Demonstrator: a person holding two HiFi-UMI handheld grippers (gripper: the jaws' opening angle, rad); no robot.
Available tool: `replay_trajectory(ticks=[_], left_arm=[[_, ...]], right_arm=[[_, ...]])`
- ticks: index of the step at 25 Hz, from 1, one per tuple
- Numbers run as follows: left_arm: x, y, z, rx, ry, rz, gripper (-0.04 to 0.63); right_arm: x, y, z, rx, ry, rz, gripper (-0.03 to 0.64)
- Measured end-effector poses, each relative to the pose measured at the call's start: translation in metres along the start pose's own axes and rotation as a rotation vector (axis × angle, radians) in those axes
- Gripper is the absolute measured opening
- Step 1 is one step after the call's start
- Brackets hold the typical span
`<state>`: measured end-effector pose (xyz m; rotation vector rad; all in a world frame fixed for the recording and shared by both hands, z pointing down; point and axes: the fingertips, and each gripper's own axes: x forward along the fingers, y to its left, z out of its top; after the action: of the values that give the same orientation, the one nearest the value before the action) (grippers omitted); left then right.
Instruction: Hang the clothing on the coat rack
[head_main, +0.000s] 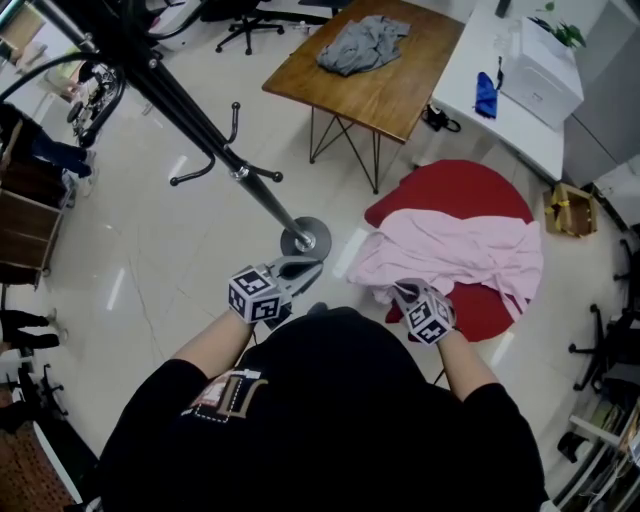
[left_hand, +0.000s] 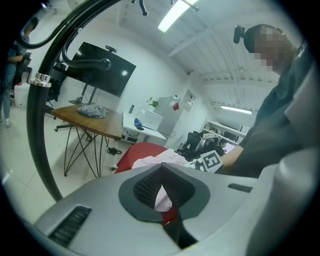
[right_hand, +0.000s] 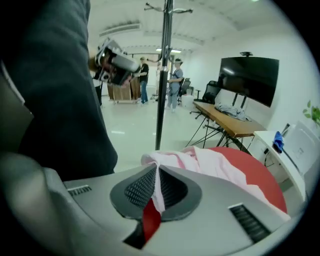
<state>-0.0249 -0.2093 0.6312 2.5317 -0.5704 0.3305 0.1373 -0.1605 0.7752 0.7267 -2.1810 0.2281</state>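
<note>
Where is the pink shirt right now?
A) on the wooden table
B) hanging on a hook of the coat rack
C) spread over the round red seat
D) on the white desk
C: the pink shirt lies draped over the round red seat on the floor, and the right gripper is pinching its near edge.

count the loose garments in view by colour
pink garment: 1
grey garment: 1
blue thing: can't tell if it's clothing, so 0 counted
total: 2
</note>
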Motion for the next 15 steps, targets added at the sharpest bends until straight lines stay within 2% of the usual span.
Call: replay_trajectory(ticks=[4,8,11,15], left_arm=[[0.018,-0.006,-0.006,0.022,0.022,-0.035,0.008],[0.041,-0.016,-0.012,0.090,0.058,-0.077,0.008],[0.056,-0.021,-0.024,0.128,0.097,-0.096,0.008],[0.078,-0.028,-0.039,0.113,0.145,-0.128,0.008]], right_arm=[[-0.057,-0.009,0.035,0.143,-0.180,0.004,0.006],[-0.104,-0.022,0.042,0.271,-0.299,-0.004,0.006],[-0.127,-0.029,0.043,0.329,-0.365,-0.016,0.005],[-0.155,-0.029,0.057,0.401,-0.404,-0.030,0.006]])
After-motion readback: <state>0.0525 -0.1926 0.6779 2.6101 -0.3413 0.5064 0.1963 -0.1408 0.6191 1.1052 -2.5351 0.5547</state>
